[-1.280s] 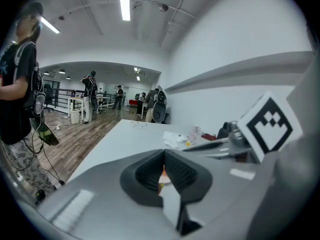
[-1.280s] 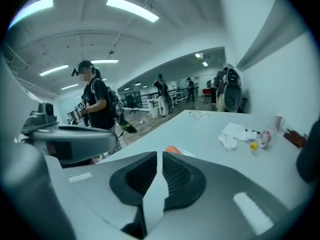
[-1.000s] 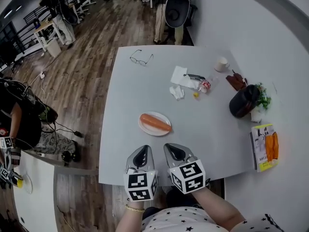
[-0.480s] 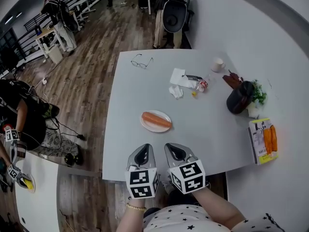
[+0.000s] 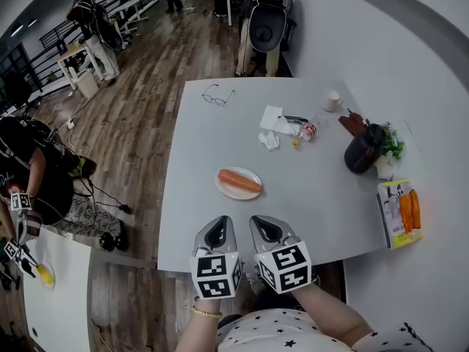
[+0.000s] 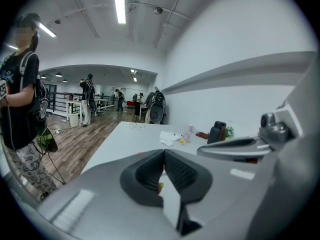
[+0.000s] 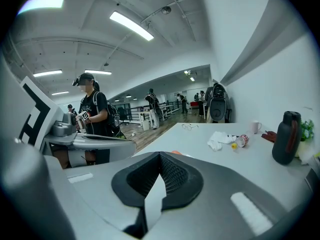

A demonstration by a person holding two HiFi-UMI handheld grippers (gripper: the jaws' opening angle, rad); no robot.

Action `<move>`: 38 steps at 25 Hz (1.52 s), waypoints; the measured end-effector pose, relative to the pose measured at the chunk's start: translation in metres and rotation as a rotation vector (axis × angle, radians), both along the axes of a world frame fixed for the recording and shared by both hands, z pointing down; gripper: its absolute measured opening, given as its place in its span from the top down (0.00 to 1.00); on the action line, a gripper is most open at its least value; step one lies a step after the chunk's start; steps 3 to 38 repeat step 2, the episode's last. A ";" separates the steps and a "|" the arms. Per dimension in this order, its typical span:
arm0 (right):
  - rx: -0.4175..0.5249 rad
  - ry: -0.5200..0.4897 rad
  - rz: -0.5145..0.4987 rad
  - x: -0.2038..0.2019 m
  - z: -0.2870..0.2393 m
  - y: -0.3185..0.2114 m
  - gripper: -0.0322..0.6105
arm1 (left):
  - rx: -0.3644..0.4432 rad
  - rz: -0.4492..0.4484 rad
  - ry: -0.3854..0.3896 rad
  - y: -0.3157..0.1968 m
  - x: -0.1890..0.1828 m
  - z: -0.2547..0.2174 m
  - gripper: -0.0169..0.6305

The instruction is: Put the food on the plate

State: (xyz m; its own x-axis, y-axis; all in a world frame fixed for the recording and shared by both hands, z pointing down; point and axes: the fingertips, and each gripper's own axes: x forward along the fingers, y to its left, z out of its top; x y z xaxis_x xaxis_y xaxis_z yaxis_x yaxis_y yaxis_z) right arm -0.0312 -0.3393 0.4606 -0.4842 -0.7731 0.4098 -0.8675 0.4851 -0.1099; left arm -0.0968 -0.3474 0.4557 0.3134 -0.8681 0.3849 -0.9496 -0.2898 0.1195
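Observation:
An orange sausage (image 5: 238, 181) lies on a small white oval plate (image 5: 251, 191) near the middle of the grey table (image 5: 322, 196). My left gripper (image 5: 218, 227) and right gripper (image 5: 263, 225) hover side by side over the table's near edge, a short way in front of the plate. Both are shut with nothing between the pads. In the left gripper view the black pads (image 6: 150, 171) meet at the tip. In the right gripper view the pads (image 7: 175, 176) also meet, and a sliver of the sausage (image 7: 175, 152) shows just past them.
Glasses (image 5: 218, 94) lie at the far left of the table. Crumpled tissues (image 5: 271, 123), a small bottle (image 5: 308, 130) and a white cup (image 5: 331, 99) sit farther back. A black flask (image 5: 364, 151), a plant (image 5: 392, 144) and a package (image 5: 400, 213) line the right side. A person (image 5: 37, 174) stands left.
Both grippers stay shut at the near table edge. The head view has shifted a little, so the table sits slightly lower and to the right. The sausage and plate have not moved.

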 end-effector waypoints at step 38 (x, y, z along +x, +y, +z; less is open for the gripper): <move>0.001 0.002 -0.003 -0.001 -0.001 0.000 0.95 | 0.003 0.000 -0.002 0.000 -0.001 -0.001 0.96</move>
